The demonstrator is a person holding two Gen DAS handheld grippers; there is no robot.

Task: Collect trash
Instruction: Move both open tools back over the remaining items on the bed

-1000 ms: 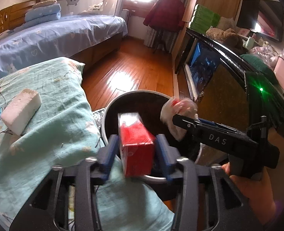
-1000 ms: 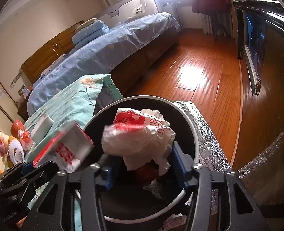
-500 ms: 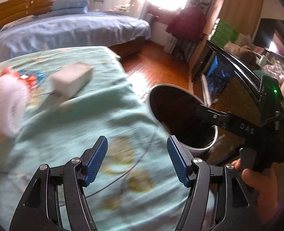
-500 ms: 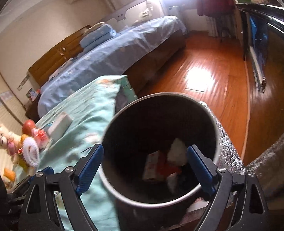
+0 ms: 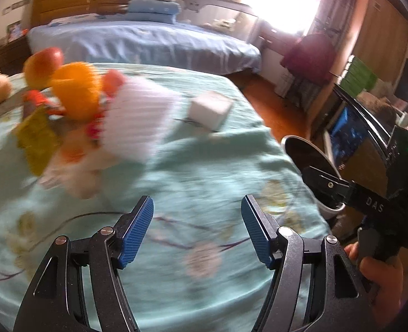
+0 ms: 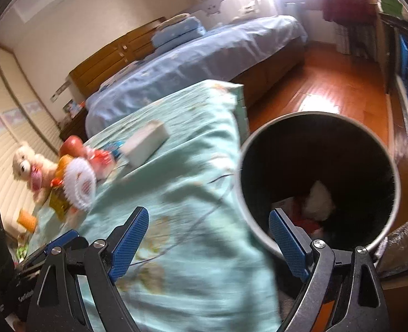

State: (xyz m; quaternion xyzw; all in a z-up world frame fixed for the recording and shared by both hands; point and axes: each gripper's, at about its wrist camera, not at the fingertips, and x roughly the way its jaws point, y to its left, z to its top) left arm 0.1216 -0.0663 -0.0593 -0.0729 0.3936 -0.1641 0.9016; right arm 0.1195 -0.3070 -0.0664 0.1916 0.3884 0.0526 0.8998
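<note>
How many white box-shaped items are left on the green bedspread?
1: the white box lies on the green bedspread, beyond the blurred toy pile toward the far edge. More may be hidden behind that pile.

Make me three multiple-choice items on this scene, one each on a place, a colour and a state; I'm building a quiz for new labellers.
1. Where does the white box lie?
A. on the green bedspread
B. in the bin
C. on the floor

2. What colour are the gripper pads?
A. red
B. blue
C. yellow

3. How is the left gripper?
A. shut on a box
B. shut on nothing
C. open

Answers: 1 A, it rests on the cloth; 2 B, both views show blue; 3 C, its jaws stand wide apart, empty.
</note>
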